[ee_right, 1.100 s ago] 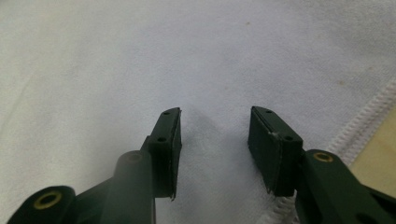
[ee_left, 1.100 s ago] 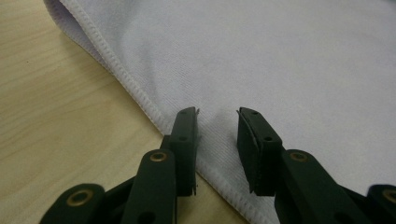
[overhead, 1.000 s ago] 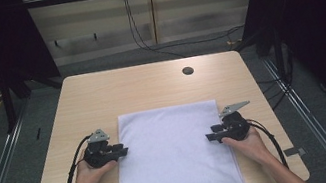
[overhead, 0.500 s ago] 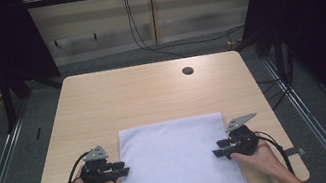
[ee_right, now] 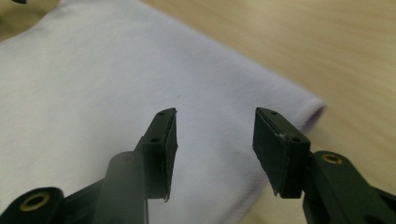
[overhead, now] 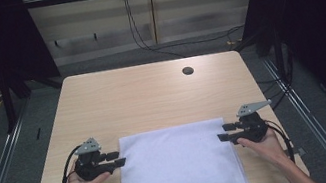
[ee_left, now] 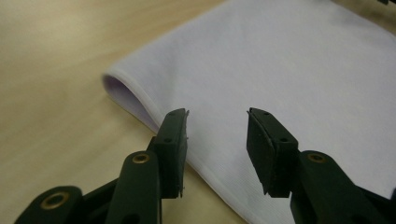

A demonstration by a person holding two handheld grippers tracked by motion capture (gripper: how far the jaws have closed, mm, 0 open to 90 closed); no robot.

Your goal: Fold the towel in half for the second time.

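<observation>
Pale wood table (overhead: 152, 98) — dark room

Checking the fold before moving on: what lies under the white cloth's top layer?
At the folded far corners of the white cloth a second layer shows beneath, resting on the table. Anything between the layers further in is covered.

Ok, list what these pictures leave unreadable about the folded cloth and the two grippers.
- High view: the white cloth's near edge, cut off by the bottom frame edge.
- High view: whether the left gripper or right gripper touches the cloth; too small to tell.
- Left gripper view: how many layers are inside the fold; the top layer covers them.
- Right gripper view: the fold's end is blurred.
</observation>
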